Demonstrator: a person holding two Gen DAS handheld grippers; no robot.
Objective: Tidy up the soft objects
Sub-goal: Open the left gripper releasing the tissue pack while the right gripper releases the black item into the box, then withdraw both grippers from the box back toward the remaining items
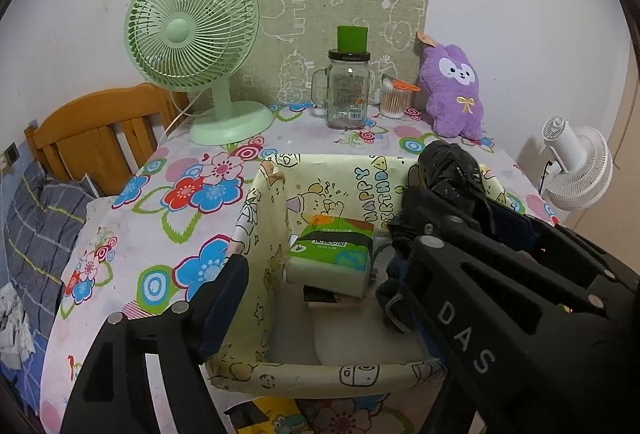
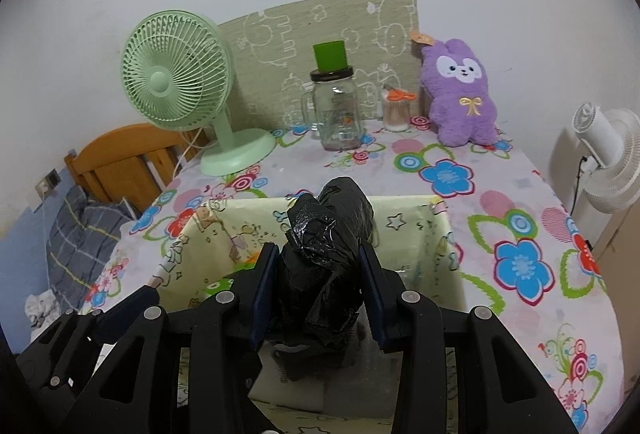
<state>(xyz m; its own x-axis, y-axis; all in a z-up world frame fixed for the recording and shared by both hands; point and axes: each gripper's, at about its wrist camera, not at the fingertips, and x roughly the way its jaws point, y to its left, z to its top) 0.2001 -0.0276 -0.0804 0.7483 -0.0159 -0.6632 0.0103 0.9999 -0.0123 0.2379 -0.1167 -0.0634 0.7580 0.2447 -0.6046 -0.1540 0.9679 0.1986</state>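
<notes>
A pale yellow cartoon-print fabric box (image 1: 276, 193) (image 2: 436, 230) sits on the flowered table. Inside it lie a green tissue pack (image 1: 332, 254) and a dark sock-like cloth (image 1: 390, 294). My right gripper (image 2: 320, 266) is shut on a crumpled black plastic bag roll (image 2: 332, 234) and holds it over the box; the bag also shows in the left wrist view (image 1: 448, 169). My left gripper (image 1: 320, 274) is open, one finger outside the box's left wall, the other over the box. A purple plush rabbit (image 1: 454, 89) (image 2: 460, 93) sits at the table's back right.
A green desk fan (image 1: 192, 33) (image 2: 176, 73) stands back left. A glass jar with a green cup on top (image 1: 348, 89) (image 2: 336, 105) and a cotton-swab cup (image 1: 394, 99) stand at the back. A wooden headboard (image 1: 96, 129) and bedding lie left; a white fan (image 1: 576, 161) stands right.
</notes>
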